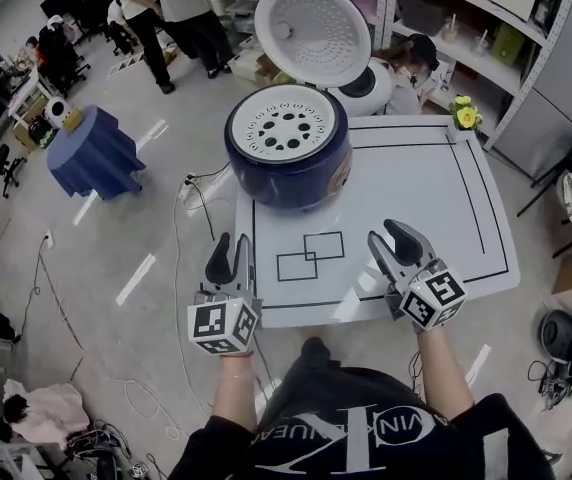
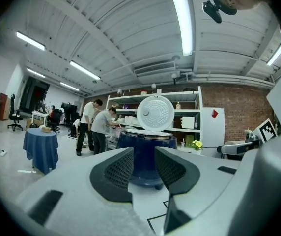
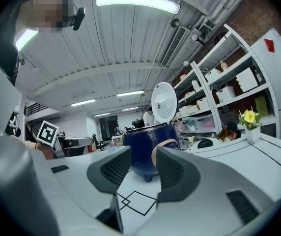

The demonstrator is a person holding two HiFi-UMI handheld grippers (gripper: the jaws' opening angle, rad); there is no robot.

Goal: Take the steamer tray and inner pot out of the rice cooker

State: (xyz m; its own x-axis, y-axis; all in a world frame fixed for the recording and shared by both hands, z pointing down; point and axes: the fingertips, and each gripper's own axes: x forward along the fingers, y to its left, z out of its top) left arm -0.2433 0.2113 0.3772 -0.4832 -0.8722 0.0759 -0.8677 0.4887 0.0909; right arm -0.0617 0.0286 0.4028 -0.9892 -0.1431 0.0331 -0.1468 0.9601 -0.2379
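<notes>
At the bottom of the head view, two hands each hold a claw over the near edge of the white bench [image 1: 486, 258]. The left claw [image 1: 232, 253] is partly open and has nothing in it. The right claw [image 1: 394, 240] is open a little wider and is empty too. Both point flat, up the frame, toward the rice cooker [image 1: 288, 168]. Between the claws and the cooker the bench shows two drawn squares [image 1: 311, 253] that cross over each other. The blue cooker stands on the upper left corner of the bench, up from both claws and well apart from them. It sits nearer the left claw than the right one. Its lid [image 1: 311, 23] stands open behind it, so the top is free to reach from the front. The steamer tray [image 1: 284, 126] lies flat in the cooker's mouth, white and round, with many holes. It is round, so I think either side is fine to grab. The inner pot must be under the tray, but it is hidden. A small pot of yellow flowers [image 1: 463, 116] sits at the far right corner. Farther off on the floor is a table with a blue cloth [image 1: 94, 153], and people stand at the top of the frame.
</notes>
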